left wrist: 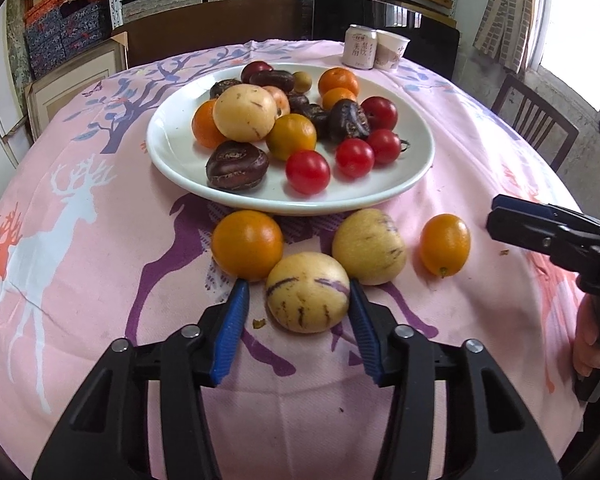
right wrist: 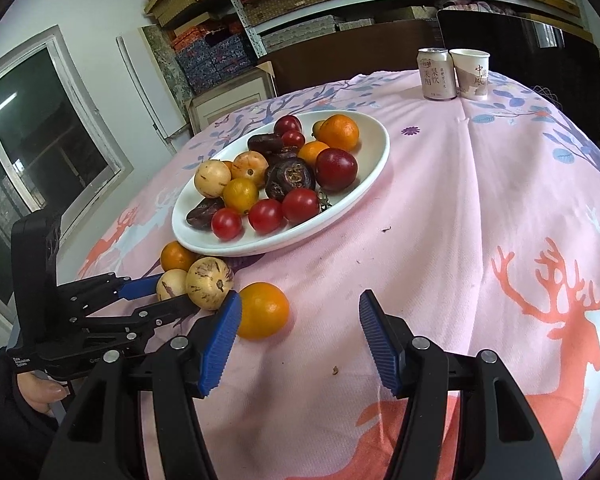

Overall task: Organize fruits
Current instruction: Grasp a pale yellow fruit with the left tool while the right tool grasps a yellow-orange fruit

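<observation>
A white plate [left wrist: 172, 148] holds several fruits: red tomatoes, oranges, dark purple fruits and a pale melon. In front of it on the cloth lie an orange [left wrist: 247, 245], two pale striped melons [left wrist: 307, 292] [left wrist: 369, 246] and a small orange [left wrist: 445, 244]. My left gripper [left wrist: 298, 286] is open, its fingers around the nearer striped melon; the right pad looks to touch it, the left stands apart. My right gripper [right wrist: 300, 304] is open and empty, the small orange [right wrist: 262, 310] just beside its left finger. The plate also shows in the right wrist view [right wrist: 376, 148].
A drink can [left wrist: 359, 46] and a paper cup [left wrist: 392, 49] stand at the table's far edge. A wooden chair [left wrist: 536, 120] is at the right. Shelves with boxes fill the background. The pink deer-print cloth [right wrist: 480, 200] covers the round table.
</observation>
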Available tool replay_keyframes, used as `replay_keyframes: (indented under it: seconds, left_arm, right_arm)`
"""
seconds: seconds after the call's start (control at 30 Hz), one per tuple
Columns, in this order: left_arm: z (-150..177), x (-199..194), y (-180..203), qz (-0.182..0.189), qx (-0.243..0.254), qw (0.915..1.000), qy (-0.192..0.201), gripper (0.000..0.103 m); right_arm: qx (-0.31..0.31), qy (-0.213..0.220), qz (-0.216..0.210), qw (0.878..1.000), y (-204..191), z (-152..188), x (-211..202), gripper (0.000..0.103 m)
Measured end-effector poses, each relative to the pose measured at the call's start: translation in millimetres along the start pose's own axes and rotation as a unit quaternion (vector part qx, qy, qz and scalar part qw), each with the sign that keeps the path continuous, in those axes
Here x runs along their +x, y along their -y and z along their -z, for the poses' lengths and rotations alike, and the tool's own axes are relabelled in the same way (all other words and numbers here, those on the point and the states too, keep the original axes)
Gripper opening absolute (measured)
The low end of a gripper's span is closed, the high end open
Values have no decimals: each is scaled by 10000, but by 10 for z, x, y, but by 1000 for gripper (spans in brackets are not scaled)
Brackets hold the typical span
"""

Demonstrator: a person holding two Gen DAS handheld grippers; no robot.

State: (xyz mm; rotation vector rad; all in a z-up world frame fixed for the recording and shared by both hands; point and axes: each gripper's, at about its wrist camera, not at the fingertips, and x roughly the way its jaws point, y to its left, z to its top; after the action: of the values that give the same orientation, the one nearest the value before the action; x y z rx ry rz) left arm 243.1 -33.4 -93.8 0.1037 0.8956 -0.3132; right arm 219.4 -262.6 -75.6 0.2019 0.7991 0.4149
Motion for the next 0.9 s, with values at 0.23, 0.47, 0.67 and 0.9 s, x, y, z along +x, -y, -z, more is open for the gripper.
replay_keyframes:
  seconds: [0.23, 0.47, 0.67, 0.9]
  left_arm:
    - [23, -265, -180, 381, -480, 9967, 541, 44]
    - [16, -90, -188, 270, -498, 9984, 67, 45]
    - [25, 12, -160, 148, -419, 9989, -133, 52]
    - [39, 3, -119, 130, -296, 9994, -136, 39]
  right_arm:
    - [-548, -11, 250, 9982, -207, 20, 1, 62]
    - [-778, -252, 483, 9955, -309, 29, 98, 62]
    - [-694, -271, 437, 9963, -288, 34, 105, 62]
    - [-725, -241, 447, 9961, -305, 32, 99, 62]
